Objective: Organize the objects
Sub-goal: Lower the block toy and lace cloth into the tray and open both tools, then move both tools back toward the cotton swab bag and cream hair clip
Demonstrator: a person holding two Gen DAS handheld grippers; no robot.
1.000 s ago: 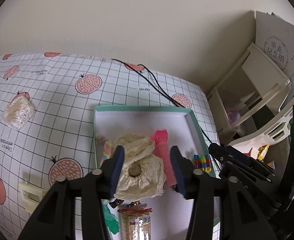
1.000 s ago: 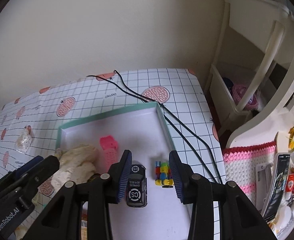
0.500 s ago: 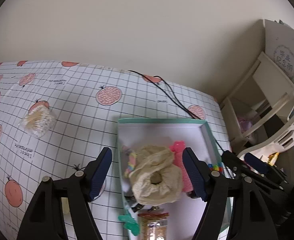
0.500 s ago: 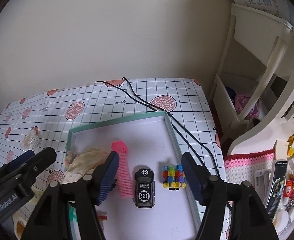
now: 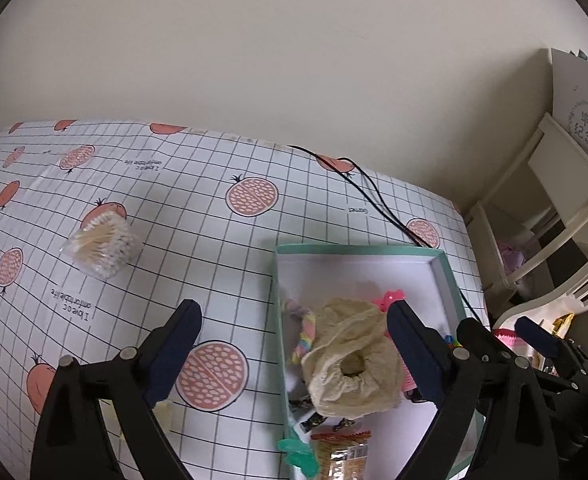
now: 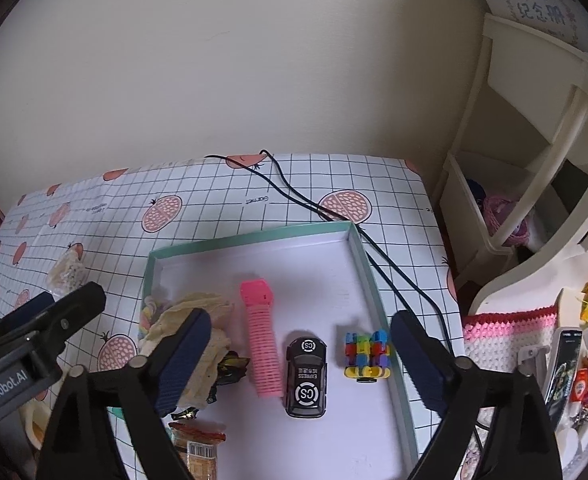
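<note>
The table (image 5: 165, 208) with its pomegranate-print grid cloth fills the space ahead of both my grippers, and the teal-rimmed tray (image 6: 378, 300) sits on it right under my fingers, which I read as the collecting place for the loose items. My left gripper (image 5: 294, 354) hangs with its jaws spread wide and nothing between them, straddling the tray's left rim; my right gripper (image 6: 300, 354) is equally wide and empty above the tray floor. Just inside my left gripper's right finger lies the cream scrunchie (image 5: 354, 372), slumped in a heap as soft fabric does. Between my right gripper's fingers, side by side in a row, lie the pink comb (image 6: 261, 344), the black toy car (image 6: 306, 374) and the small multicoloured block toy (image 6: 368, 354), apart from one another, which looks like deliberate sorting. Well ahead and left of my left gripper, the packet of cotton swabs (image 5: 101, 246) rests outside the tray, probably the next thing to fetch.
</note>
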